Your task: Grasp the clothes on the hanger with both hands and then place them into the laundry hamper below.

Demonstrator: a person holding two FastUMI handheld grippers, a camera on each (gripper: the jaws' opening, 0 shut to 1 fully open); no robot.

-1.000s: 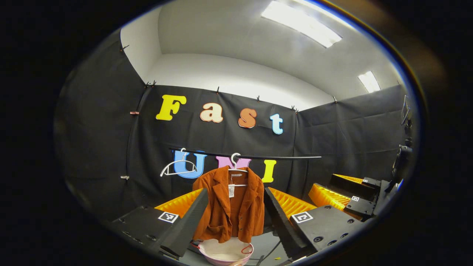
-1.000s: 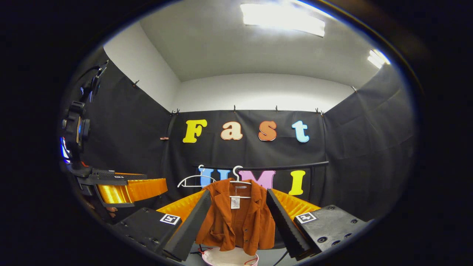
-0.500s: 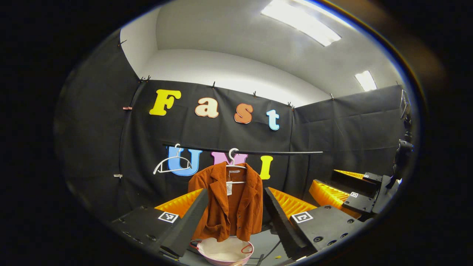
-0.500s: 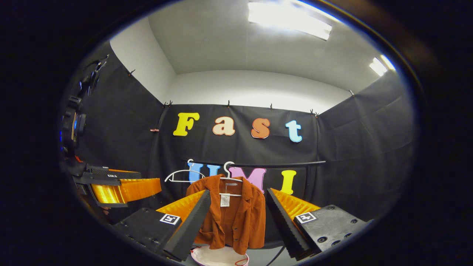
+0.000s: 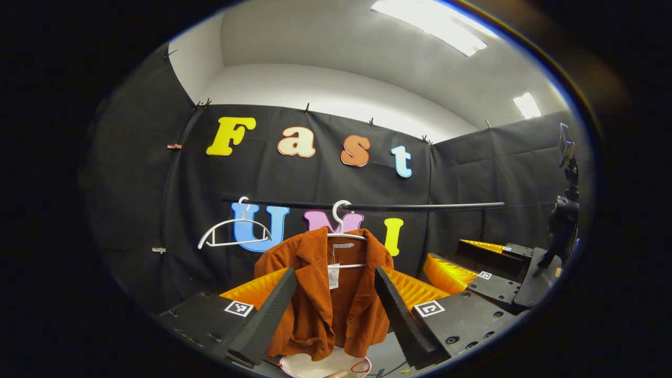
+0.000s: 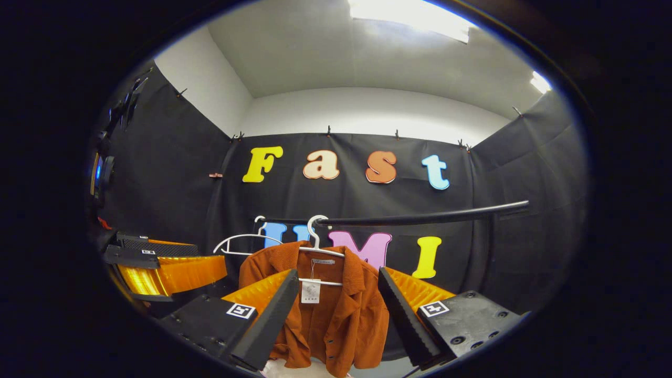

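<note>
While I've got both grippers up in front of the rail [image 5: 367, 206], the jacket [image 5: 325, 299] is on its white hanger [image 5: 344, 231], framed right between my fingers in both views. In the left gripper view, the left gripper [image 5: 331, 310] has its jaws spread wide with nothing in them, and the jacket sits in the gap but farther off, not touching. Same deal in the right gripper view: the right gripper [image 6: 336, 315] is wide apart, empty, the jacket centered ahead of it. A paper tag [image 6: 310, 291] dangles inside the collar. There's a second hanger [image 5: 231, 234], bare, on the rail off to the jacket's left. The hamper [image 5: 325, 365] is directly under the jacket's hem, a pale round rim at the bottom of the left gripper view. I can also spot the right gripper off at the right edge of the left gripper view, and the left one at the left edge of the right gripper view, both well short of the jacket.
</note>
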